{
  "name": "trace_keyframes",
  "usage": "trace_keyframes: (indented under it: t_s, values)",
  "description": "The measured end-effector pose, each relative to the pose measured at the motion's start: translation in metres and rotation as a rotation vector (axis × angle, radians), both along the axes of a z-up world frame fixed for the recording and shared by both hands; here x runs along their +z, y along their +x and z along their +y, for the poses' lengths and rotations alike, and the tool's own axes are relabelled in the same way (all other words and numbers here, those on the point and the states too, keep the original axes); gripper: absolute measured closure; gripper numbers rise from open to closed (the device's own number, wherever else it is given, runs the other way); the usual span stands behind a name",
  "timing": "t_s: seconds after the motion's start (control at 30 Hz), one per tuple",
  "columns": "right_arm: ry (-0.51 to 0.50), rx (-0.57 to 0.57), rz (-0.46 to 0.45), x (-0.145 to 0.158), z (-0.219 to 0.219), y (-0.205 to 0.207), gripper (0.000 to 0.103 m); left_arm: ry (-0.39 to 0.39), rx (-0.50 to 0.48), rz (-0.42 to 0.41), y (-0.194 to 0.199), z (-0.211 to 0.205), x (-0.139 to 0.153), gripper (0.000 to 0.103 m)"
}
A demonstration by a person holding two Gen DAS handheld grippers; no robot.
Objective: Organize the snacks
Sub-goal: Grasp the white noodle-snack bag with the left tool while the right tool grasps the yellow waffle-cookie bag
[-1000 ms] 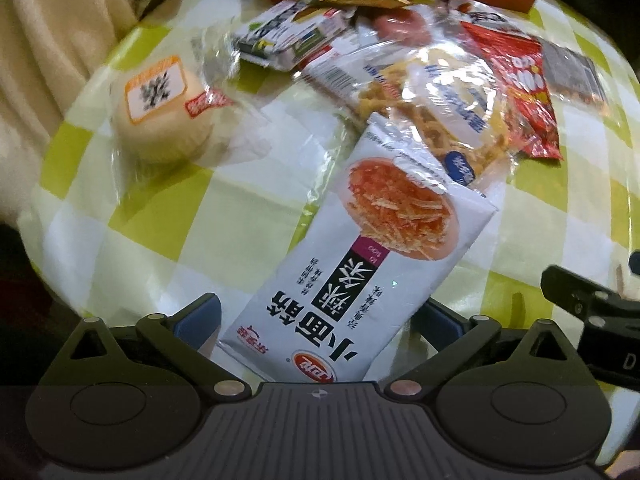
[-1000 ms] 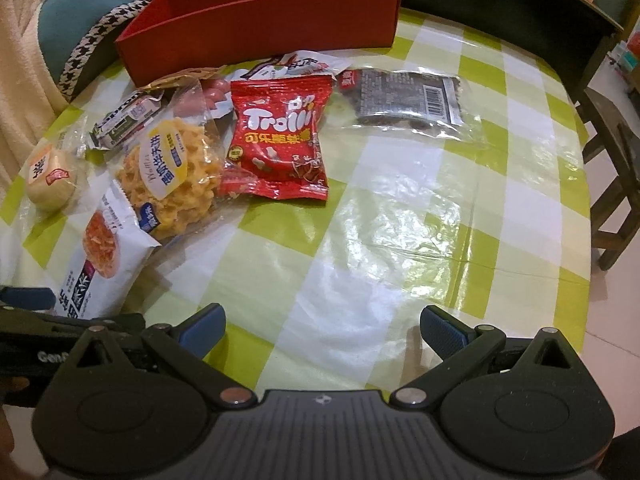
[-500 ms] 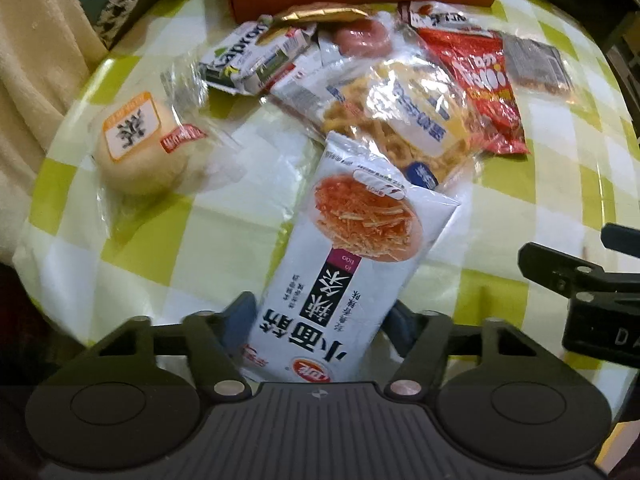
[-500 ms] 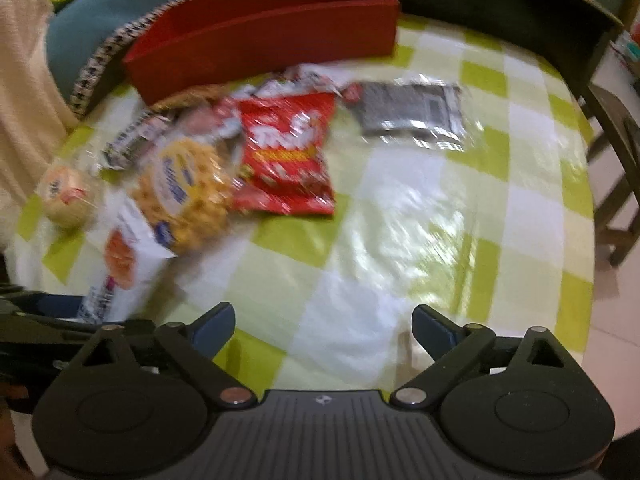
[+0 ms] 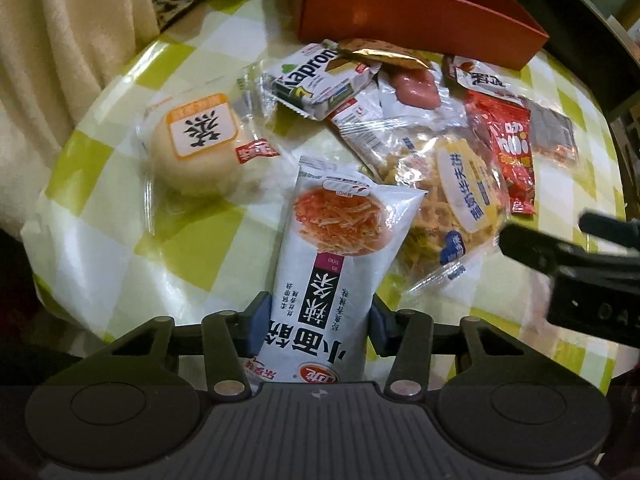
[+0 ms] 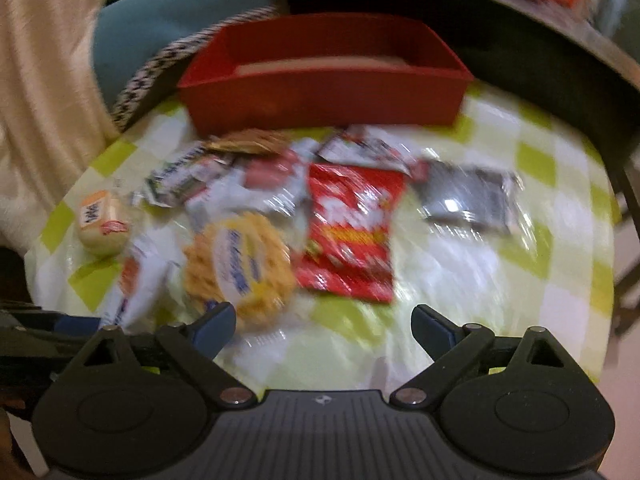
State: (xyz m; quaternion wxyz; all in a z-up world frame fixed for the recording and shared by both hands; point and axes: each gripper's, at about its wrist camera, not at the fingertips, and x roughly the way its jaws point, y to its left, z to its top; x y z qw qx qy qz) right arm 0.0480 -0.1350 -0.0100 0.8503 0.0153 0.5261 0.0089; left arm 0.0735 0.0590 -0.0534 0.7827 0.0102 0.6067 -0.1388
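My left gripper (image 5: 318, 322) is shut on the near end of a white noodle-snack bag (image 5: 340, 240), whose far end points at the snack pile. Around it lie a wrapped round bun (image 5: 198, 148), a clear bag of yellow honeycomb crackers (image 5: 452, 196), a red Trolli bag (image 5: 514, 148) and a Kapron packet (image 5: 320, 80). The red box (image 6: 324, 76) stands open behind the pile. My right gripper (image 6: 322, 322) hovers open above bare tablecloth, with nothing between its fingers. In its blurred view the white bag (image 6: 136, 284) shows at the lower left.
The round table (image 6: 460, 280) has a green-and-white checked cover. A dark clear packet (image 6: 468, 200) lies right of the red bag. A cream throw (image 5: 60, 40) and teal cushion (image 6: 160, 32) sit beyond the left edge. A wooden chair (image 6: 628, 184) stands at the right.
The left gripper's jaws went from wide open to clamped on the white noodle-snack bag, and the bag's near end has lifted. The right gripper rose and swung left, its view now blurred.
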Motion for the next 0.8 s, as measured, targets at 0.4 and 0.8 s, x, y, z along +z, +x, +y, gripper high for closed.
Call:
trace_keyframes:
  t_s: [0.4, 0.8]
  values:
    - [0.023, 0.166, 0.087, -0.034, 0.044, 0.038, 0.002, -0.034, 0.049, 0.028, -0.005, 0.019, 0.001, 0.046]
    - [-0.005, 0.161, 0.092, -0.049, 0.040, 0.026, 0.019, 0.034, 0.012, 0.023, -0.009, 0.003, -0.008, 0.044]
